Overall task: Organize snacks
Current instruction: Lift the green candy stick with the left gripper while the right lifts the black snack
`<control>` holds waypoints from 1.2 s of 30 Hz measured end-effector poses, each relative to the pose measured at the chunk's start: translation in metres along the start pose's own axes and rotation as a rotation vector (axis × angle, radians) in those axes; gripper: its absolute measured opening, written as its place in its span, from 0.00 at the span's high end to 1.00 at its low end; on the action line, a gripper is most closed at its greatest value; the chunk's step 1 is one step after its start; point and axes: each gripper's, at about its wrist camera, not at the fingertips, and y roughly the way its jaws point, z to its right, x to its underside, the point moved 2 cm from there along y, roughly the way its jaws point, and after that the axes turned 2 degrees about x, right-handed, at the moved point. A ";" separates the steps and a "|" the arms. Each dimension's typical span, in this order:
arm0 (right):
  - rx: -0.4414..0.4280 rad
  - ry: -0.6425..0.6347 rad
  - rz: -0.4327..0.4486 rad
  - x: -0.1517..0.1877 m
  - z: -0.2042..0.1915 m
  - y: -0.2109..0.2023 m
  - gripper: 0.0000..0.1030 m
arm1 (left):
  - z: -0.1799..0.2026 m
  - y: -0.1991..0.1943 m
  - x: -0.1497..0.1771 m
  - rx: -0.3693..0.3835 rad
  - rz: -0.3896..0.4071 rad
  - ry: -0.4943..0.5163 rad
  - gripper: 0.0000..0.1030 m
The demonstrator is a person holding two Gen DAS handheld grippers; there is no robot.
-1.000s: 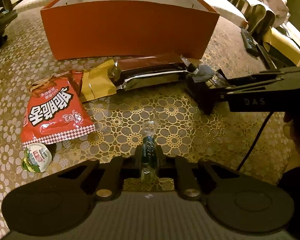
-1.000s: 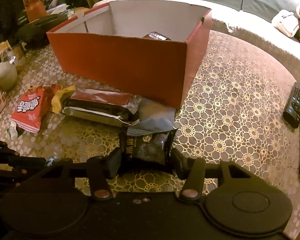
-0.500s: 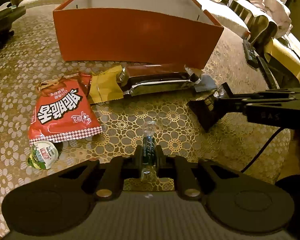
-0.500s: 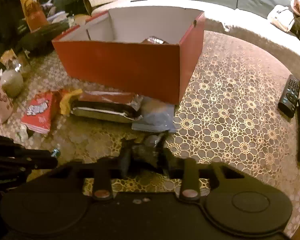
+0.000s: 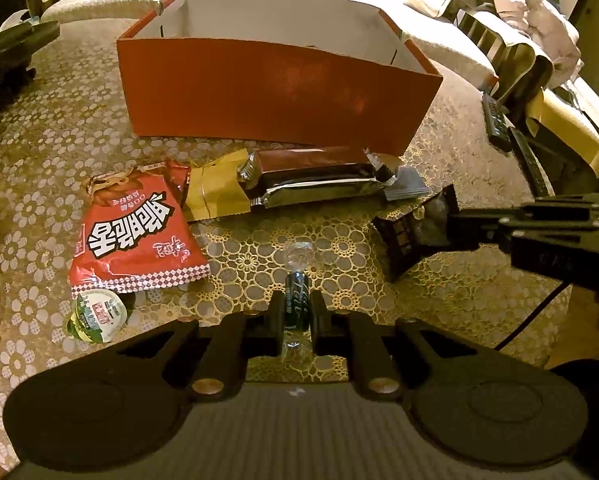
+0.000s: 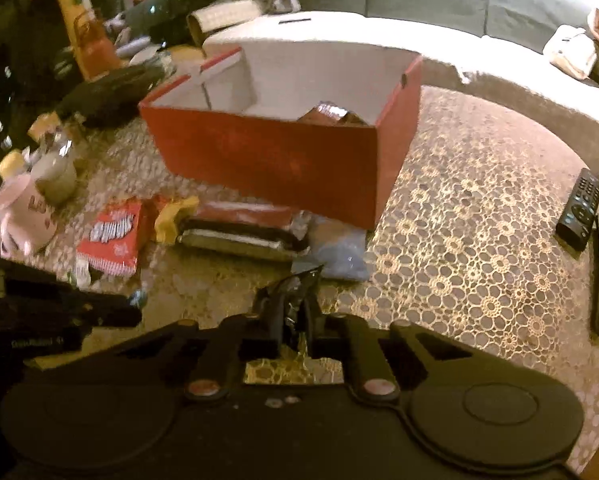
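A red cardboard box (image 5: 275,96) with a white inside stands on the lace-covered table; it also shows in the right wrist view (image 6: 275,160), with a packet inside. My left gripper (image 5: 297,312) is shut on a small clear-wrapped green candy (image 5: 297,300), held above the table. My right gripper (image 6: 293,316) is shut on a small black snack packet (image 6: 295,296), lifted off the table; that packet shows at the right of the left wrist view (image 5: 415,228). A red snack bag (image 5: 131,240), a yellow packet (image 5: 215,192), long dark bars (image 5: 319,180) and a jelly cup (image 5: 97,316) lie before the box.
A grey-blue packet (image 6: 339,256) lies by the box's near corner. Two remotes (image 6: 583,208) lie at the table's right edge. A pink mug (image 6: 23,216), a jar and toys crowd the far left. A sofa with clothes runs behind the table.
My right gripper has closed on the black packet, lifted it off the table and drawn back from the box. My left gripper has risen a little, still holding the candy.
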 end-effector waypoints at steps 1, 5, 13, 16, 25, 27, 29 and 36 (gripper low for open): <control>0.004 -0.005 -0.005 0.001 0.000 0.001 0.89 | 0.000 0.000 0.000 0.001 0.000 -0.001 0.88; 0.002 0.006 -0.026 0.008 0.003 0.003 0.88 | -0.001 0.000 0.001 0.003 -0.003 -0.005 0.88; -0.037 -0.019 -0.051 0.013 0.012 0.008 0.77 | -0.002 0.002 0.000 0.011 -0.011 -0.010 0.88; -0.040 -0.061 -0.066 0.013 0.016 0.010 0.68 | -0.002 0.003 0.000 0.015 -0.014 -0.011 0.88; -0.049 -0.404 -0.013 0.006 0.000 0.001 0.01 | 0.005 0.006 -0.002 0.029 -0.015 0.003 0.88; -0.077 -0.504 -0.033 0.005 -0.004 0.006 0.03 | 0.005 0.007 -0.002 0.031 -0.015 0.005 0.88; -0.080 -0.596 -0.057 0.004 -0.010 0.014 0.10 | 0.006 0.007 -0.002 0.032 -0.016 0.006 0.88; -0.104 -0.728 -0.157 0.002 -0.016 0.040 0.26 | 0.006 0.010 -0.002 0.038 -0.022 0.012 0.88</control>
